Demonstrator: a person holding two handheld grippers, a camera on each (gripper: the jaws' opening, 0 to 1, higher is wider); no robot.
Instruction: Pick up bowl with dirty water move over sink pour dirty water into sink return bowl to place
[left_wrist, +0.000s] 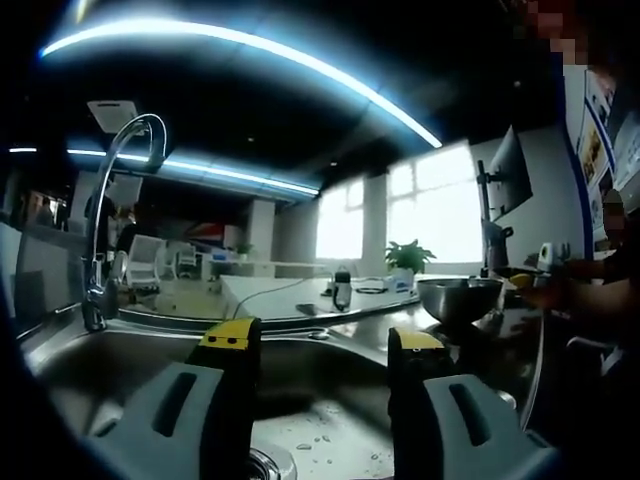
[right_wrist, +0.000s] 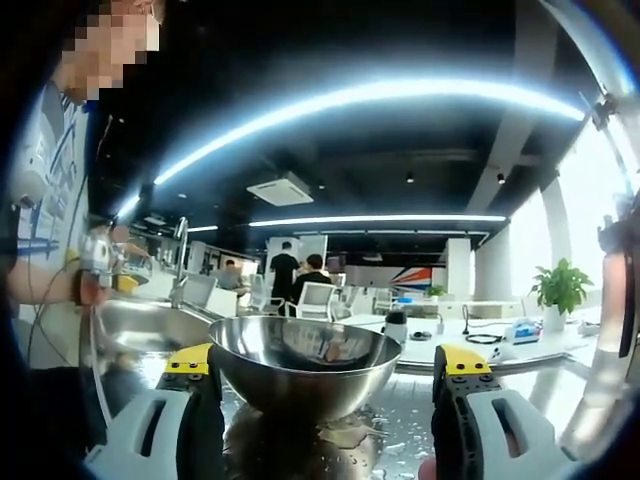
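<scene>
We are squaring the right tool (right_wrist: 325, 385), jaws apart, around the steel bowl (right_wrist: 305, 365) on the wet desk (right_wrist: 400, 425), aiming low for a level lift, while the left tool (left_wrist: 320, 360) is hovering apart over the sink (left_wrist: 110, 365).

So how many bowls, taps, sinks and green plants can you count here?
Bowls: 1, the metal bowl between the right gripper jaws.
Taps: 1, the tap.
Sinks: 1, the sink under the left gripper.
Green plants: 1, the plant by the window.
Total: 4
</scene>
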